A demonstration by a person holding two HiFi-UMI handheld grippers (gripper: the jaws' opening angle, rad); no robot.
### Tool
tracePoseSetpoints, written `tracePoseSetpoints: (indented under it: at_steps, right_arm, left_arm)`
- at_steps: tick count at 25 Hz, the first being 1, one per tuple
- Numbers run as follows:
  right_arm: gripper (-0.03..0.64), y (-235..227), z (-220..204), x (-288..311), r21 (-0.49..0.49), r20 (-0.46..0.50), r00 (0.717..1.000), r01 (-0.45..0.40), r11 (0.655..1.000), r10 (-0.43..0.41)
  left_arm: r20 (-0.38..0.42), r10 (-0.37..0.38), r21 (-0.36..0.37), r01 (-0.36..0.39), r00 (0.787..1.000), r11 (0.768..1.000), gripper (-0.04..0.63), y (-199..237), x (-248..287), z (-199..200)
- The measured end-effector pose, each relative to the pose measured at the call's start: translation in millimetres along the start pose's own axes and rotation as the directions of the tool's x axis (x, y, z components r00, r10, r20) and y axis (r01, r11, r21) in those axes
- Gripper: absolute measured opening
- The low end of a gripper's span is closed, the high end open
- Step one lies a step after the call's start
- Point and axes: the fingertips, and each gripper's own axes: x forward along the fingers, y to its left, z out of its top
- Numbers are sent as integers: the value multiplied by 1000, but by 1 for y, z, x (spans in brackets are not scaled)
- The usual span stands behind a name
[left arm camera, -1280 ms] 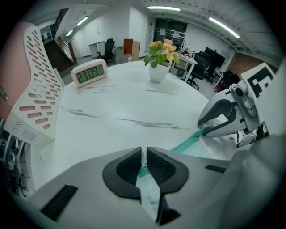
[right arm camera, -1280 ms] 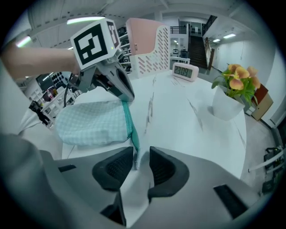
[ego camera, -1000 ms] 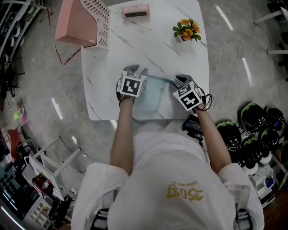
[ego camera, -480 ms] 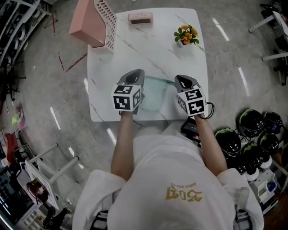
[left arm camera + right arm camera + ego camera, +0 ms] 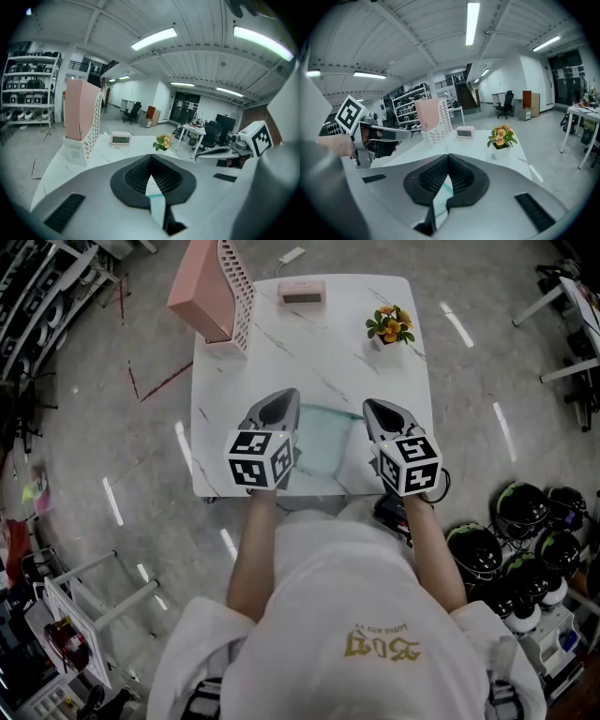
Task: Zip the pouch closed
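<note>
The room is a large workshop with shelving, desks and a polished grey floor. The white marbled bench carries a pink rack at 11 o'clock, a clock at 12 and flowers at 1.

The clear teal pouch is over the bench's 6 o'clock edge, its top edge stretched between the tongs. The left tongs are pinched tight on its 9 o'clock corner and the right tongs on its 3 o'clock corner. Each gripper view shows teal film nipped between the pads. The slider is too small to find.

With both ends held, nothing is free to pull the zip. The best course is probably to keep one corner anchored and the track taut. The other tongs can then let go, take the tab, and draw it straight along without twisting the film.
</note>
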Motion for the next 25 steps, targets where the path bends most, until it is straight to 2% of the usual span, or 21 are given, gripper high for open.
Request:
tracePoseSetpoints:
  at_steps: [8, 18, 25]
  right_arm:
    - [11, 9, 9, 5, -9, 4, 1000, -6, 1000, 6]
    - [11, -2, 3, 10, -5, -28, 1000, -2, 1000, 2]
    - [11, -1, 1, 9, 7, -44, 998, -41, 999, 41]
  left_arm:
    - [-8, 2, 7, -2, 1000, 1000, 17, 8, -3, 0]
    - [-35, -8, 0, 8, 999, 1000, 17, 9, 9, -7]
    - [-35, -7, -17, 6, 999, 1000, 17, 9, 10, -8]
